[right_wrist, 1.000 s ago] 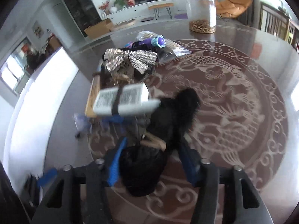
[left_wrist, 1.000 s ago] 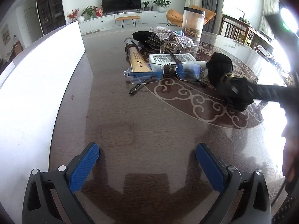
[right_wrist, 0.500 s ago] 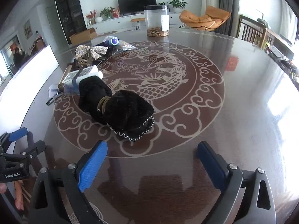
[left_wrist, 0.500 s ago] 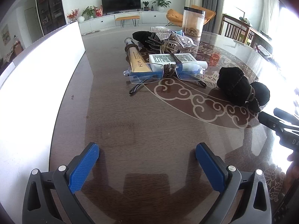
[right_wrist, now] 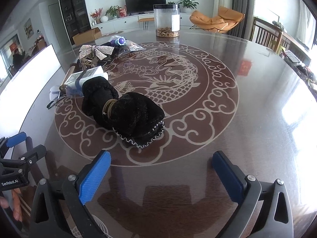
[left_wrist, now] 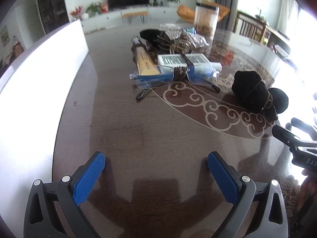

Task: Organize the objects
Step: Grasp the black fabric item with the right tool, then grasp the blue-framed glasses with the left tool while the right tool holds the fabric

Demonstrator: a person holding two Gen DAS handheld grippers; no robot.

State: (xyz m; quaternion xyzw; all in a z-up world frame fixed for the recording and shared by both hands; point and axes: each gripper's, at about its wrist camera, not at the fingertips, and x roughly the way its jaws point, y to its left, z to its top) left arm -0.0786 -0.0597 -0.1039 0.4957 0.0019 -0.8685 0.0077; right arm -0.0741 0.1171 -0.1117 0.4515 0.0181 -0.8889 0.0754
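A black fuzzy bundle [right_wrist: 122, 113] bound with a gold band and edged with a silver chain lies on the patterned table [right_wrist: 257, 119], just ahead of my right gripper [right_wrist: 161, 158]. The right jaws are opening, stand wide, and hold nothing. In the left wrist view the same bundle [left_wrist: 255, 93] lies far right. My left gripper [left_wrist: 156, 158] is open over bare table, nothing between its blue pads. Beyond it sits a pile: clear glasses [left_wrist: 170, 77], a white labelled box [left_wrist: 182, 61], a tan tube [left_wrist: 145, 62]. A silver bow [right_wrist: 97, 51] tops the pile's far end.
A clear jar [right_wrist: 167, 20] with brown contents stands at the table's far side. A white panel [left_wrist: 39, 79] runs along the table's left edge. The right gripper's body [left_wrist: 293, 138] shows at the left view's right edge, with a hand below it.
My right gripper let go of the black bundle, opened wide and drew back; the bundle now rests on the table away from the pile. The left gripper stayed put.
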